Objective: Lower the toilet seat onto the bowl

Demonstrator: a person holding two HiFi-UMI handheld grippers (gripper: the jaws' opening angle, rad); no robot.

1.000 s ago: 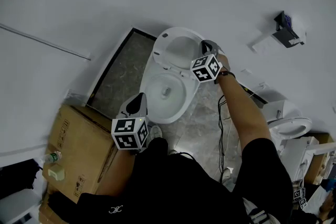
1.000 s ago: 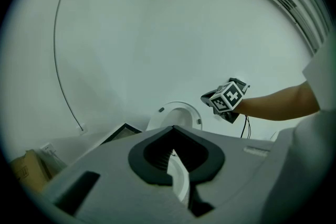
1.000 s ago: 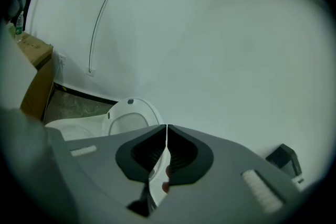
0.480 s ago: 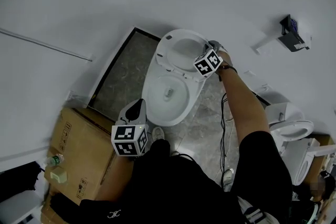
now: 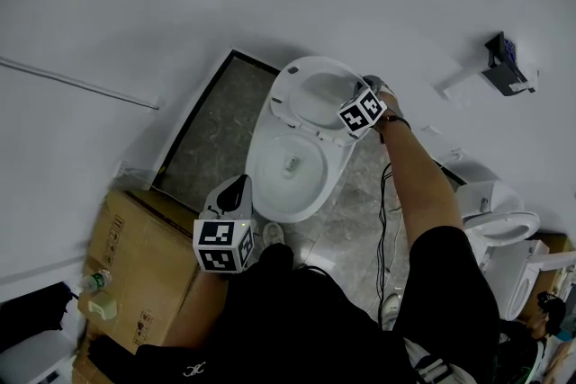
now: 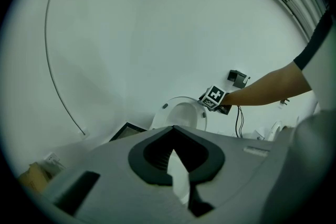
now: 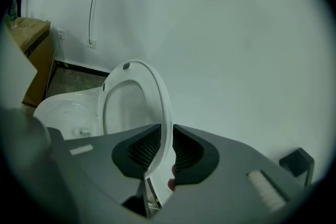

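Note:
The white toilet seat (image 5: 290, 94) stands raised behind the bowl (image 5: 310, 193). My right gripper (image 5: 371, 86) is at the seat's right edge. In the right gripper view the seat's rim (image 7: 157, 86) runs straight between the two ribbed pads, and the right gripper (image 7: 165, 149) is shut on it. The bowl (image 7: 58, 107) shows low at the left there. My left gripper (image 5: 238, 183) hangs near the bowl's front left, away from the seat, shut with nothing in it (image 6: 176, 157). From the left gripper view the seat (image 6: 181, 113) and the right gripper (image 6: 224, 109) are seen far ahead.
A cardboard box (image 5: 135, 256) with a bottle (image 5: 94, 281) on it stands at the left. A dark floor panel (image 5: 211, 126) lies left of the toilet. A black cable (image 5: 385, 220) trails on the floor at the right, near a second toilet (image 5: 499, 225). A wall fixture (image 5: 504, 58) hangs at the upper right.
The right gripper has shifted a little up along the seat's right edge. The seat stays raised. The left gripper has hardly moved.

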